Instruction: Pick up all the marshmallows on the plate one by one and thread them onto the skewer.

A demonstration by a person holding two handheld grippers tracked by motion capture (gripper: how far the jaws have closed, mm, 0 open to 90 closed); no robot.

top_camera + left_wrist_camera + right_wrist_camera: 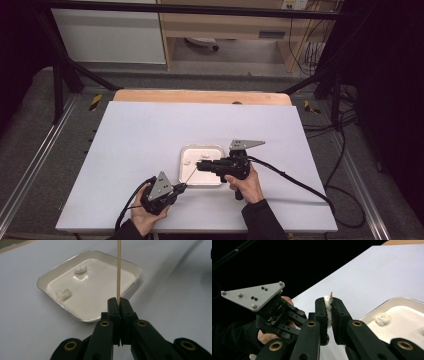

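From the high view, the left gripper (pixel 183 187) clamps the near end of a thin wooden skewer (pixel 190 176) that slants over the white tray (pixel 186 151), where the right gripper (pixel 199 165) meets its far end. The left gripper view shows jaws tight on the stiff, light, probably snappable skewer (pixel 118 270), best held low, with two soft white lumps (pixel 63 294) lying loose in the tray (pixel 87 320). In the right gripper view the jaws pinch a squashy white lump (pixel 328 305) with the skewer tip (pixel 331 294) poking through it, and the left gripper (pixel 294 315) sits close behind, crowding the push
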